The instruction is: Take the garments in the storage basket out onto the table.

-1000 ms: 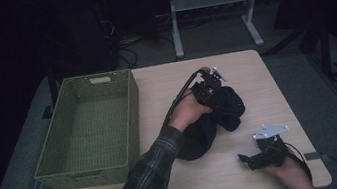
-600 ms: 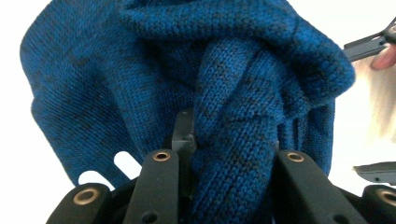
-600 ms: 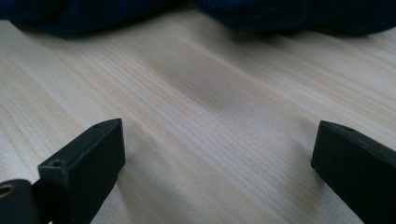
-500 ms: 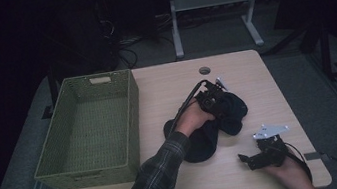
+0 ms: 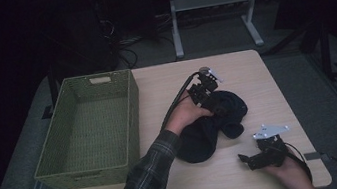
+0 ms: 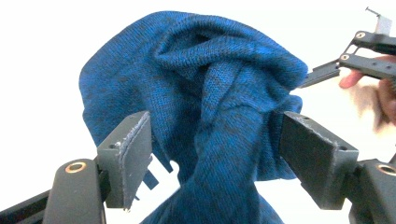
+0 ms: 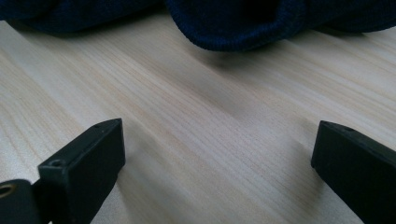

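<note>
A dark blue knitted garment lies bunched on the wooden table, right of centre. My left gripper is at its far edge, pointing down into it. In the left gripper view a twisted fold of the garment stands between the pads; the jaws have just been opening and my left gripper is open around it. My right gripper rests low at the table's near right, open, aimed at the garment. In the right gripper view the right gripper has bare wood between its jaws and the garment's hem lies ahead.
A green woven basket, with nothing in it, takes up the table's left side. A small dark round fitting sits in the tabletop just beyond the left gripper. Metal desk legs and cables stand on the floor behind the table.
My left gripper carried the garment's fold toward the near right, then drew back a little as its jaws spread. The garment settled on the table. My right gripper stayed put.
</note>
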`<action>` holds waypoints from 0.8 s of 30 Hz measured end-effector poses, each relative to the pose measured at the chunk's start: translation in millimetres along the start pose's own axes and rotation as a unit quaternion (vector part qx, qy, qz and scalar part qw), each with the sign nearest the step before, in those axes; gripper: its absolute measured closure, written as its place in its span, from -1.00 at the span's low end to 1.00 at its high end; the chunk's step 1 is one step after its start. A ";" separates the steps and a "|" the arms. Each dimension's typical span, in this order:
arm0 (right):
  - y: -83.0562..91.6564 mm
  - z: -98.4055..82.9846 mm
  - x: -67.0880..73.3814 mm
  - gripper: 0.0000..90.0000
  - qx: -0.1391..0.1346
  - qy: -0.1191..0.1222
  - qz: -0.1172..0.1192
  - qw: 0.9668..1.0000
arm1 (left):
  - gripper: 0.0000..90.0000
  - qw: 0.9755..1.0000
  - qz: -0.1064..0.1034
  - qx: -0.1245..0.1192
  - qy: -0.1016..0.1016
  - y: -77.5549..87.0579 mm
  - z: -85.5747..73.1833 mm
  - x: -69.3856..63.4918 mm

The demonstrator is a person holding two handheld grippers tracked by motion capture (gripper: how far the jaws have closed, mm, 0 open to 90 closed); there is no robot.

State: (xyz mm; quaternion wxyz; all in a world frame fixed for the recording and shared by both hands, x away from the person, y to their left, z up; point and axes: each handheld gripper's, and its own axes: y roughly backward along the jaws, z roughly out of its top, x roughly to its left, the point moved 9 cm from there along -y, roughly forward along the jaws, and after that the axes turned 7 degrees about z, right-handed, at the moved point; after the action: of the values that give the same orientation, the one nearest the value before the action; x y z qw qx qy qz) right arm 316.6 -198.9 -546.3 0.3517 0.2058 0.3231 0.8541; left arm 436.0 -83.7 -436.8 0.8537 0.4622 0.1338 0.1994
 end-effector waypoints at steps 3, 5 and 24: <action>0.1 0.0 0.1 -0.94 0.000 0.000 0.000 1.000 | -0.42 1.000 0.004 -0.012 -0.003 16.1 -1.0 2.0; 0.1 0.0 0.1 -0.94 0.000 0.000 0.000 1.000 | -0.37 1.000 0.007 -0.022 0.000 27.0 -2.4 3.6; -0.1 -0.2 0.1 -0.94 0.000 -0.001 0.000 1.000 | 1.00 0.998 0.038 -0.028 0.031 69.8 -69.4 -6.0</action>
State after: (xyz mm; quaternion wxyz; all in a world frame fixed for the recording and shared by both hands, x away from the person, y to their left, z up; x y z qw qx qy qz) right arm 316.5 -198.8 -546.5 0.3517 0.2068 0.3232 0.8539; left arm 386.9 -1.0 -415.0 0.8535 0.4365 0.1371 0.2493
